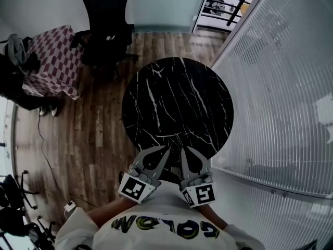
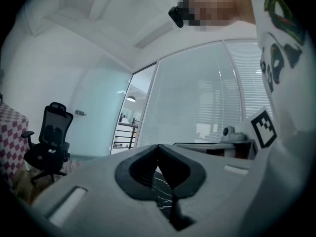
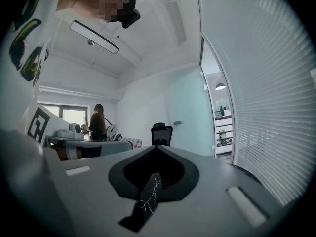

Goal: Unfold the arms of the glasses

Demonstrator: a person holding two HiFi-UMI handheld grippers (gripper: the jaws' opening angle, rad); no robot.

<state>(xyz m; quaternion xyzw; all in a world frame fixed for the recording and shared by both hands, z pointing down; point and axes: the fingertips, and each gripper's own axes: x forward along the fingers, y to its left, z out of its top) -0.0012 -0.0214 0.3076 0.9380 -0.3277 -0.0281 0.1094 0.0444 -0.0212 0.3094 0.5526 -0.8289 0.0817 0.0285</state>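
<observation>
**A:** Where are the glasses, and how do they look?

**B:** I can't tell either, since no view shows them. The head view gives a round counter (image 1: 177,100), black with white veins, standing on a wood floor (image 1: 99,129).

**A:** And the left gripper?

**B:** The left gripper (image 1: 166,149) reaches in from the bottom of the head view, its tip over the counter's near edge. In its own view the two jaws meet at a point, pressed together, with nothing between them. A sliver of the veined counter shows through the dark notch behind the tips.

**A:** The right gripper?

**B:** Much the same. The right gripper (image 1: 182,151) lies just beside the left. Both are angled inward, so the tips come near each other without touching. Its jaws are closed tip to tip and hold nothing, and only the counter shows through the notch.

**A:** Does either one touch the counter?

**B:** I can't tell from these views.

**A:** What else is around?

**B:** There is a black chair (image 1: 106,25) past the counter's far side. A table with a checked cloth (image 1: 54,61) stands to the left, and slatted blinds (image 1: 281,87) run along the right. A marker cube (image 1: 138,187) sits at the rear of each gripper, close to the person's white shirt (image 1: 166,225).
</observation>
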